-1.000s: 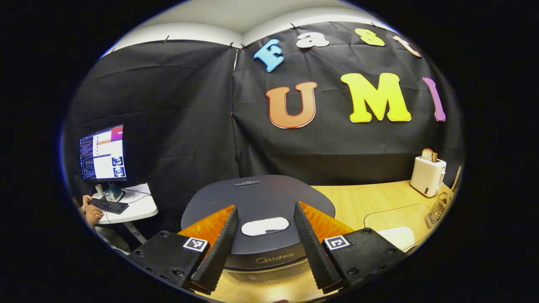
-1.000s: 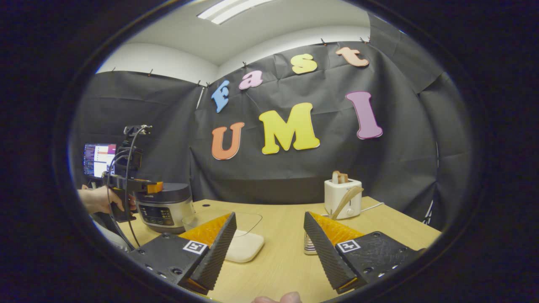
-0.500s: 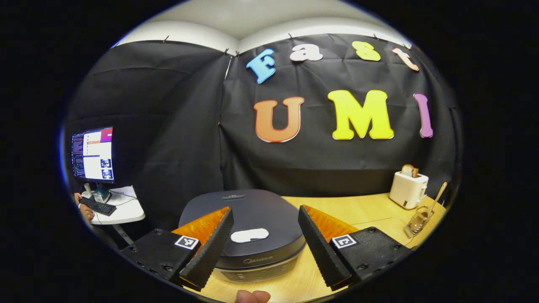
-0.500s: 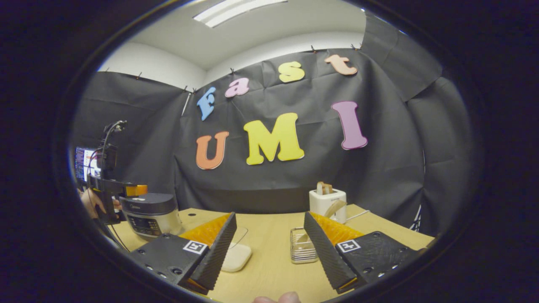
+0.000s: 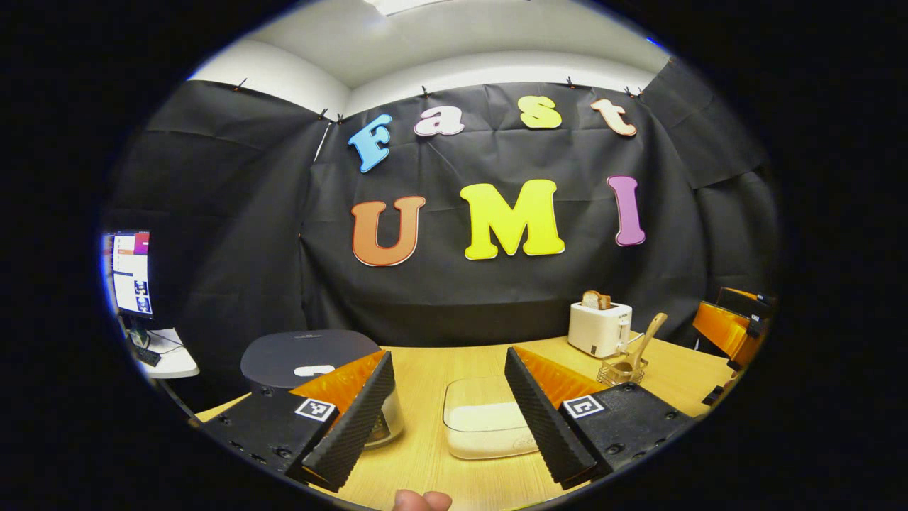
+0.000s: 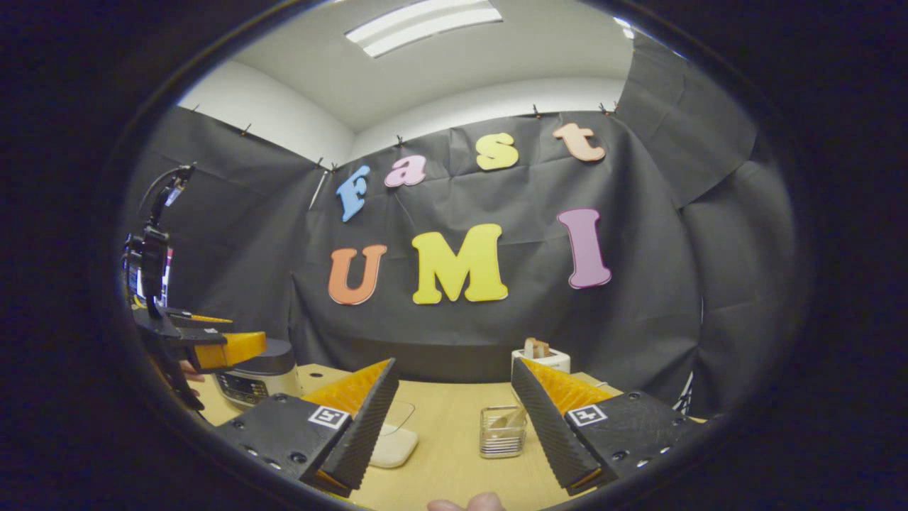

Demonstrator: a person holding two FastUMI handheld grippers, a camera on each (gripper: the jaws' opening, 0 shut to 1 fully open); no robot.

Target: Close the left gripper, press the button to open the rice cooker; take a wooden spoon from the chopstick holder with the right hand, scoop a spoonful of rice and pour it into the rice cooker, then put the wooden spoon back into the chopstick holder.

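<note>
In the left gripper view the left tongs (image 5: 454, 433) stand spread wide with nothing between the fingers, raised above the table (image 5: 681, 369). Taking the rice cooker (image 5: 305, 355) as landmark: it sits on the table's left end, its dark lid down and the pale button (image 5: 314, 370) on top, partly behind the left finger and ahead of the tongs, not touched. To the cooker's right, between the two fingers, lies a clear container of rice (image 5: 486, 426). Farther right of the cooker, near the back wall, a toaster (image 5: 599, 328) holds a slice of bread, and just beside it the wire chopstick holder (image 5: 623, 370) carries the wooden spoon (image 5: 645, 339), leaning right. This view also takes in a monitor (image 5: 131, 273) on a small side desk left of the cooker, the right tongs (image 5: 731, 326) at the far right edge, and a fingertip (image 5: 422, 500) at the bottom rim. In the right gripper view the right tongs (image 6: 454, 433) are likewise spread and empty, held level above the table (image 6: 440, 454). The cooker (image 6: 259, 369) stands far left here, showing its front control panel, with the left tongs (image 6: 206, 344) hovering just over its lid, a hand behind the handle. Right of the cooker come the rice container (image 6: 390, 440), mostly behind the left finger, then the chopstick holder (image 6: 502, 429) between the fingers, the spoon (image 6: 507, 419) inside it, and the toaster (image 6: 539, 355) behind. A ceiling light (image 6: 425, 25) shows above.
</note>
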